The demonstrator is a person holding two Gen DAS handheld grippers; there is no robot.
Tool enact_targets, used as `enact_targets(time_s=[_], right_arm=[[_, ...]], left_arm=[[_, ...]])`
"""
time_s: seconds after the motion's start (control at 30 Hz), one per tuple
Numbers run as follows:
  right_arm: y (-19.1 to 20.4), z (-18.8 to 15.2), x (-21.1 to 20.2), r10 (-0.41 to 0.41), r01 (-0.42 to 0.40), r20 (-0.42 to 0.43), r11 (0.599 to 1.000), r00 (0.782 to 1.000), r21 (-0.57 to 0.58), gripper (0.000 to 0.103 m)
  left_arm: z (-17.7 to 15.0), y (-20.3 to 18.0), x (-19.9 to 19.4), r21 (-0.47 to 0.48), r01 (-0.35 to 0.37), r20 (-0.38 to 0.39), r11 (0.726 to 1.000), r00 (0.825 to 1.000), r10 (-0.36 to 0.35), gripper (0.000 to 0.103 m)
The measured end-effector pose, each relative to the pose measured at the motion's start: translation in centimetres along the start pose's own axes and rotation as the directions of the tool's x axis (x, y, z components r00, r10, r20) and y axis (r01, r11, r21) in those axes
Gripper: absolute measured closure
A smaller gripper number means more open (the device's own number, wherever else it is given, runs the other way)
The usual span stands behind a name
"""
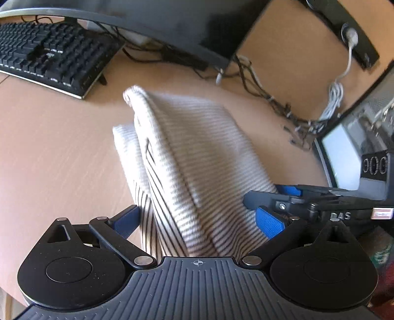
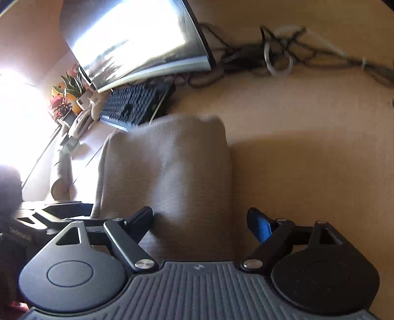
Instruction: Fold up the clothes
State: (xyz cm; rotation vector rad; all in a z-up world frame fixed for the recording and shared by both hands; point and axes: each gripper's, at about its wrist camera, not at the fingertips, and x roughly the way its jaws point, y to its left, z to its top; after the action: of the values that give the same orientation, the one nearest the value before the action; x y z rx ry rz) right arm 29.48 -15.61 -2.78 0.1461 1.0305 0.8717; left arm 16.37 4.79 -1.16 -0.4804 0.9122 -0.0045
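A black keyboard (image 1: 49,54) lies on the wooden desk (image 1: 49,152), ahead of the left claw and to its left. A dark curved monitor (image 1: 152,22) stands beyond the keyboard. Tangled cables (image 1: 270,98) run along the desk ahead and to the right of the claw, with a coiled white cable (image 1: 333,98) among them. A computer case (image 1: 357,147) stands at the far right. In the right wrist view, potted plants (image 2: 65,98) sit ahead and far left of the claw, beside the keyboard (image 2: 133,105), below the monitor (image 2: 138,39).
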Motion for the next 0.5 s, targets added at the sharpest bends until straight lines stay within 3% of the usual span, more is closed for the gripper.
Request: enact_targets(time_s=[0.1,0.2,0.33,0.43,0.5], right_arm=[[0.4,-0.8,-0.3,0.028,-0.028,-0.002,1.0,1.0,0.012,0.027],[1.2,-0.8,-1.1,0.054,-0.054,0.021,0.998,0.998,-0.014,0.029],[1.7,-1.3,-0.8,0.026,-0.026,-0.005,0.996,1.0,-0.083,0.029],[2.2,-1.9,-0.3,-0.009,0.006,-0.016,0.992,1.0,-0.128,0.029],[2.3,-1.6,-0.5,-0.012,0.009,-0.017,0.989,1.0,-0.147,0.029]], left_arm=[[-0.3,0.4,-0.2,-0.045,0.044,0.016,0.998,0.999,-0.044,0.002],[0.1,1.2,-1.2,-0.09,0.068,0.063,0.994,0.996,-0.063,0.002],[0.8,1.4,-1.9,-0.087,-0.024,0.109,0.996,0.993,0.034,0.002],[1.1,1.0,-1.3,-0.029,-0.124,0.082,0.992,0.989,0.126,0.002],[1.0,0.8,-0.7,-0.022,-0.132,0.064,0.991,0.989,0.134,0.002]])
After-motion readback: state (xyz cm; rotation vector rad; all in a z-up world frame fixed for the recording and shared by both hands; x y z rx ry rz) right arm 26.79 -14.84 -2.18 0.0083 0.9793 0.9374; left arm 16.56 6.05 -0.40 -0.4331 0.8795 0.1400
